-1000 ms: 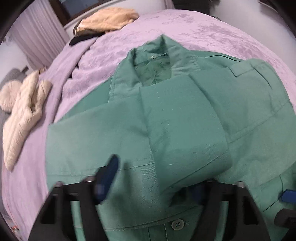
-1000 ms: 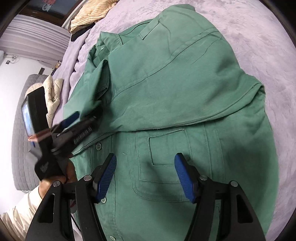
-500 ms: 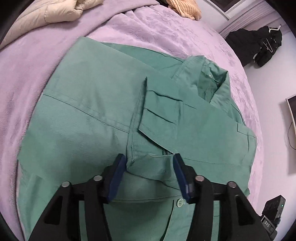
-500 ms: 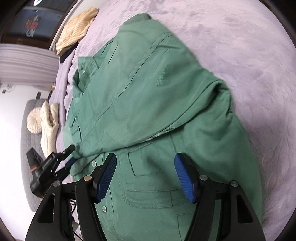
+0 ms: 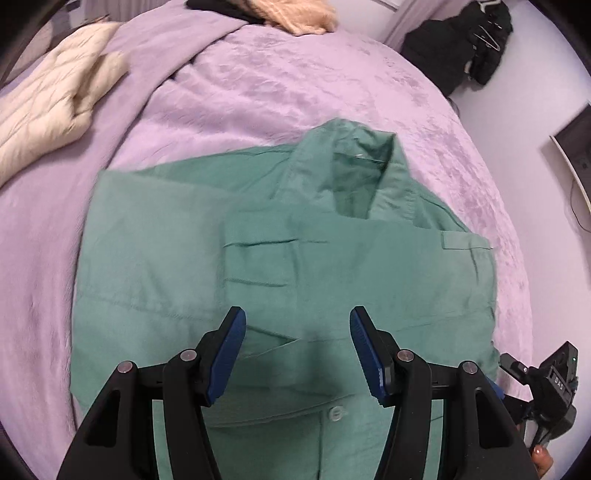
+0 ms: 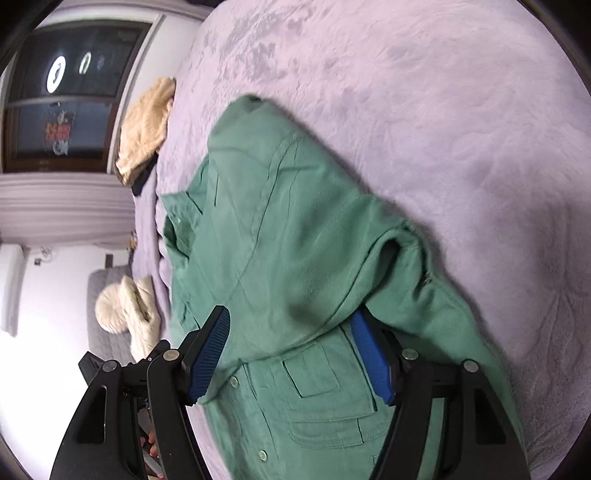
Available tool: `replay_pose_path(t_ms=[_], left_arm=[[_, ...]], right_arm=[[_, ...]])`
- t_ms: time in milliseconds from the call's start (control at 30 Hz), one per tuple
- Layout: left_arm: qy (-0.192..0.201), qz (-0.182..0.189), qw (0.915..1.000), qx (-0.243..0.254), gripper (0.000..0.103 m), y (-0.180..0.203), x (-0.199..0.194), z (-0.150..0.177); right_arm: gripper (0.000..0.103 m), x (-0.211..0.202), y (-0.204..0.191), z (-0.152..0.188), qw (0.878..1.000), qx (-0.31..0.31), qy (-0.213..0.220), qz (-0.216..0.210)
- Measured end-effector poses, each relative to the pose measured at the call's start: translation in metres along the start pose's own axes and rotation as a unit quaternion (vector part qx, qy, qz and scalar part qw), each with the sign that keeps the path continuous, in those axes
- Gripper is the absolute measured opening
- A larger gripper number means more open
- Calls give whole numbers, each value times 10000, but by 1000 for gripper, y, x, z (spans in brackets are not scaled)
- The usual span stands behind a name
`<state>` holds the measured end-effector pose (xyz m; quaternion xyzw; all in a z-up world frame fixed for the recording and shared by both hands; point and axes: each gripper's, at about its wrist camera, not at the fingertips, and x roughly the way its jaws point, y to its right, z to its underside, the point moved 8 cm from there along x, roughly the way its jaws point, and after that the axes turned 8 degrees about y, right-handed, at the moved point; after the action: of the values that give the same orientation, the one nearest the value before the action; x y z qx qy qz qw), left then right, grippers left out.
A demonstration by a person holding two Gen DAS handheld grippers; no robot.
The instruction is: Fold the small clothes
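the green shirt (image 5: 332,266) lies on the lilac bed cover (image 5: 258,92), its collar (image 5: 354,162) toward twelve o'clock in the left wrist view and both sleeves folded in across the chest. its hem is cut off at six o'clock in both views, so how far the garment reaches down cannot be told. the left gripper (image 5: 297,350) hangs over the folded sleeve ends with its blue pads (image 5: 227,354) standing wide apart and nothing clamped between them; whether the tips brush the cloth is hard to make out, since the cloth under them is blurred. a button (image 5: 335,412) shows just under that gap at six o'clock. the right gripper (image 6: 290,350) also stands wide over the shirt near a chest pocket (image 6: 314,373); its pad at three o'clock sits right under the edge of the folded sleeve (image 6: 388,266), and it cannot be told whether cloth rests on it or only passes in front, though nothing is pinched between the two pads. in the left wrist view the other gripper's black body pokes in at four o'clock, mostly cut off. a cream quilted garment (image 5: 51,107) lies at ten o'clock, a tan knit (image 5: 295,14) at twelve, half out of frame, and dark clothes (image 5: 458,48) hang at one o'clock, too dim to name.
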<state>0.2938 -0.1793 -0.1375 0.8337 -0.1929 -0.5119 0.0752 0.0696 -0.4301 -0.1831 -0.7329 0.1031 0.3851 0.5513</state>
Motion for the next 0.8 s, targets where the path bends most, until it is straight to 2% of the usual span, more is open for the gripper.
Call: replay_pose_path(t_ms=[167, 233, 300, 467, 533, 633, 700, 733, 767, 800], left_arm=[[70, 503, 9963, 698, 60, 90, 27, -40], [84, 702, 9929, 955, 89, 131, 43, -52], [200, 804, 9888, 1241, 89, 168, 56, -60], [-186, 966, 9697, 2234, 89, 251, 101, -52], [-407, 959, 9632, 2476, 89, 271, 119, -44], [-774, 902, 9588, 2581, 89, 284, 142, -32], [-1008, 821, 9567, 2604, 66, 286, 155, -24], [-1132, 742, 9544, 2662, 35, 285, 160, -19], [-1244, 600, 9518, 2738, 25, 282, 165, -15], [-1258, 614, 9512, 2749, 24, 281, 165, -13]], right_arm=[[72, -7, 25, -19, 9959, 799, 243, -342], [72, -8, 32, -23, 9931, 1016, 286, -517], [72, -8, 35, -24, 9914, 1096, 294, -645], [72, -6, 36, -25, 9891, 1167, 275, -855], [72, -8, 38, -27, 9874, 1223, 281, -966], [72, -9, 38, -28, 9841, 1338, 346, -1114], [72, -8, 39, -29, 9808, 1480, 412, -1201], [71, -7, 38, -29, 9788, 1558, 435, -1256], [65, -5, 38, -30, 9773, 1615, 465, -1288], [24, -5, 38, -31, 9770, 1638, 506, -1270]])
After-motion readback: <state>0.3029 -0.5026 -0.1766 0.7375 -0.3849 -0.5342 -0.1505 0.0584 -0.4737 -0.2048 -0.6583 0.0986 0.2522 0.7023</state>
